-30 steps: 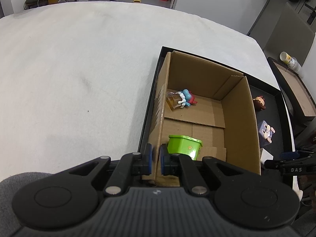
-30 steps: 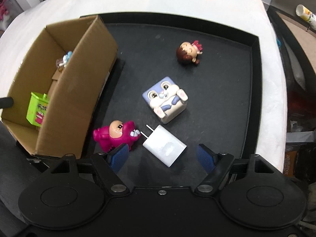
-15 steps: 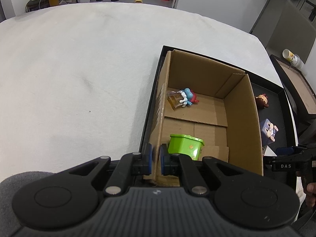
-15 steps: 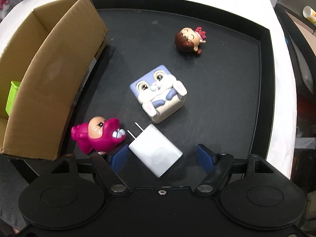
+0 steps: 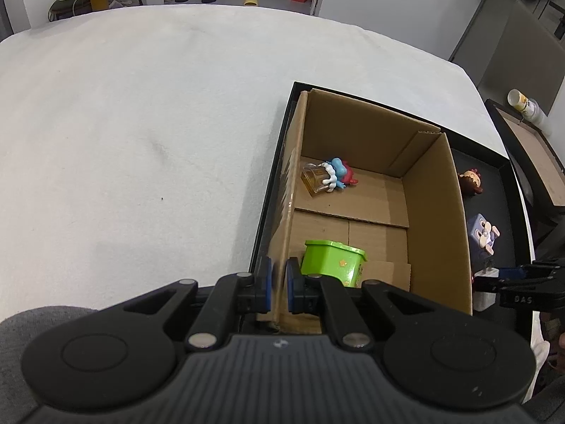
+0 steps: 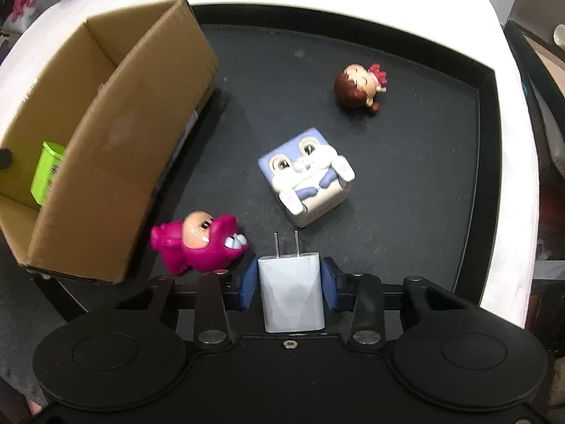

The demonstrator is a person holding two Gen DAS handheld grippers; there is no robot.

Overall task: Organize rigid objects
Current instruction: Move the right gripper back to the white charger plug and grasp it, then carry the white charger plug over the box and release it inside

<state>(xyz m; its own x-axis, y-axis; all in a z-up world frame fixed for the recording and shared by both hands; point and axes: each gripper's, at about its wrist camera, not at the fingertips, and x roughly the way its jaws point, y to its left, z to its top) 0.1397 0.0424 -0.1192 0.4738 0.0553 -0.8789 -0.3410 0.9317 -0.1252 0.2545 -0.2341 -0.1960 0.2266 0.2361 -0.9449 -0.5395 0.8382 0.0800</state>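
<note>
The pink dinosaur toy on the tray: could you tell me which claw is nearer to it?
Right. The right claw grips the white charger beside the pink dinosaur toy; the left claw clamps the cardboard box's far wall.

Soft, even indoor light falls from above; shadows are faint. Fisheye distortion curves the edges. The cardboard box (image 6: 116,162) is slightly motion-blurred in the right wrist view.
</note>
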